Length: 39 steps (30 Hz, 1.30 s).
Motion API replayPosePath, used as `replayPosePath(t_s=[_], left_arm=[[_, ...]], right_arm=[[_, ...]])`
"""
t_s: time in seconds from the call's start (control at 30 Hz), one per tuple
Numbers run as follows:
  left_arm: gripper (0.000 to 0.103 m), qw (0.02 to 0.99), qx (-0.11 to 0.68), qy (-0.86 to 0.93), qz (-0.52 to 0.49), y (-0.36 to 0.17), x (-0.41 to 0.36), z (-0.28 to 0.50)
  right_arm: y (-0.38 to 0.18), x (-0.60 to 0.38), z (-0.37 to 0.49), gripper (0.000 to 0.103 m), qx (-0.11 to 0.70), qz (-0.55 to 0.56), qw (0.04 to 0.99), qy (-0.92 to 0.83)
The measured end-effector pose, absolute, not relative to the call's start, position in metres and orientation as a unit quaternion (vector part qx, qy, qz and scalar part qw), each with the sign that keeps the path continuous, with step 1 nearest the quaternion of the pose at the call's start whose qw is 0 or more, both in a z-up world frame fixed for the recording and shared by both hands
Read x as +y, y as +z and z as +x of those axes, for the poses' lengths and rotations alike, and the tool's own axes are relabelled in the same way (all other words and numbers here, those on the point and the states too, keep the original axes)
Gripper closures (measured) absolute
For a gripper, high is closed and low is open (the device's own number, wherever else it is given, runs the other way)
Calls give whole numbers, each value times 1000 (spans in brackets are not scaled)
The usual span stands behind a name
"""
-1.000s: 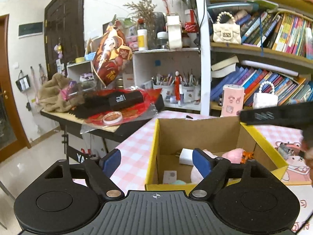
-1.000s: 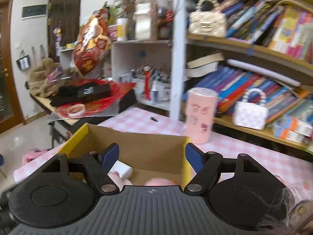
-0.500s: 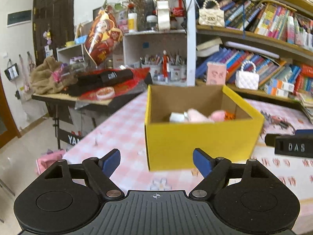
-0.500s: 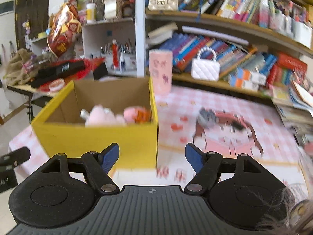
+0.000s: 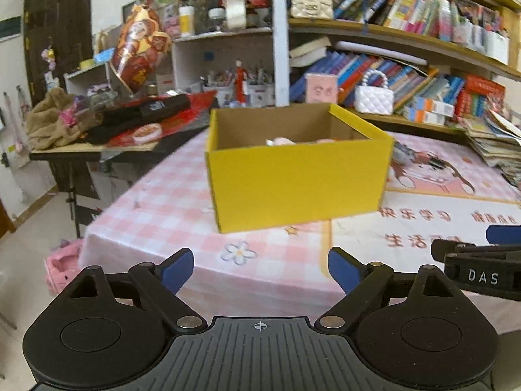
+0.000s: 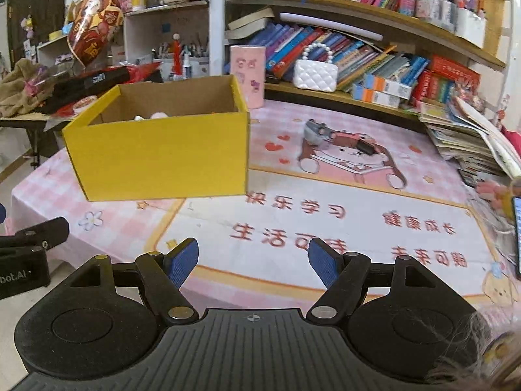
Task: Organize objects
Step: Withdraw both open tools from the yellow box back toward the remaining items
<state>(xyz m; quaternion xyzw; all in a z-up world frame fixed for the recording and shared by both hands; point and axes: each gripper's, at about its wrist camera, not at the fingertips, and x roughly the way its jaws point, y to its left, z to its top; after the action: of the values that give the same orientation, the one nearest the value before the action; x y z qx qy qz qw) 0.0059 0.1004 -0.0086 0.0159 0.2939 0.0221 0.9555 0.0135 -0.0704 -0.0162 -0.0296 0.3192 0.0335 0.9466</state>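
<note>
A yellow cardboard box (image 5: pixel 299 182) stands open on the pink checked tablecloth (image 5: pixel 169 208); pale pink soft things (image 5: pixel 283 141) just show over its rim. My left gripper (image 5: pixel 260 267) hangs near the table's front edge, well short of the box, jaws opening with nothing between them. In the right wrist view the box (image 6: pixel 159 159) sits to the left. My right gripper (image 6: pixel 253 259) is open and empty over the printed mat (image 6: pixel 325 215). A small grey item (image 6: pixel 314 132) and a small black item (image 6: pixel 363 146) lie on the mat right of the box.
A pink cylinder (image 6: pixel 248 75) stands behind the box, with a white quilted handbag (image 6: pixel 314 73) on the low bookshelf. Stacked magazines (image 6: pixel 472 150) crowd the table's right side. A cluttered side table (image 5: pixel 97 137) stands to the left.
Both grippers have drawn back from over the box toward the table's front edge, so the box now sits farther off. The left jaws have spread wider.
</note>
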Motion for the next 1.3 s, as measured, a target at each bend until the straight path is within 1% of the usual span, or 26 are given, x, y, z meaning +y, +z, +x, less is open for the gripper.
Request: replayPosePath(t_s=[0.23,0.67,0.93,1.3], left_arm=[[8,951,305,-37,37,-14,70,11],[7,939,315,-126,50,-21,6,36],[7,935,325,-135,43,-22,-23,59],[7,930,338,-137,32,-25,-69,96]], right_arm=[[-18,-96,3,30,324,-13,946,-18],[-21,-156,-3,30,337,11,935,-109],[-25,-185,17,30,350,6,930,-115],[-28,-227,65,30,378,-1,921,-99]])
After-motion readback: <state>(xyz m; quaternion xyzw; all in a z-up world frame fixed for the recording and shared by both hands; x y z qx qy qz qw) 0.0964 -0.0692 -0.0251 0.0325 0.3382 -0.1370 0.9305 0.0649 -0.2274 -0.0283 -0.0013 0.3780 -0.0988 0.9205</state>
